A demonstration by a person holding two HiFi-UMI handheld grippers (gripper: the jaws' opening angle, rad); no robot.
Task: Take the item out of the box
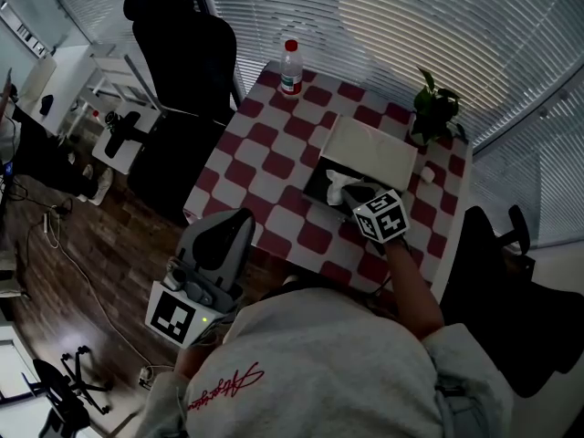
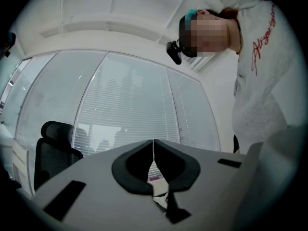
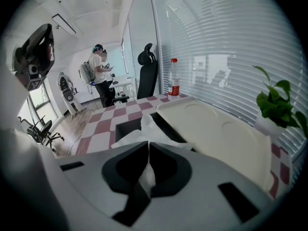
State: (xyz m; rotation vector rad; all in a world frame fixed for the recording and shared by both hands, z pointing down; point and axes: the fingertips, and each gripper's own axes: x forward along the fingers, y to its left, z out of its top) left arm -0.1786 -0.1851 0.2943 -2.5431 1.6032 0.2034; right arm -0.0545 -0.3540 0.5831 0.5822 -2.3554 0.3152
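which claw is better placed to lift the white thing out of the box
Right. The right claw is shut on the white item over the open black box. The left claw is shut and empty, held off the table's near edge, away from the box.

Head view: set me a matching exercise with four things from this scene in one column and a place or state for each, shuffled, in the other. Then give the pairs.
Things
1. water bottle
2. potted plant
3. white crumpled item
4. left gripper

Places or states
a. shut and empty, held off the table
b. at the table corner beside the black chair
c. pinched by the right gripper at the open black box
d. at the table corner next to the white lid

Pairs: 1-b, 2-d, 3-c, 4-a
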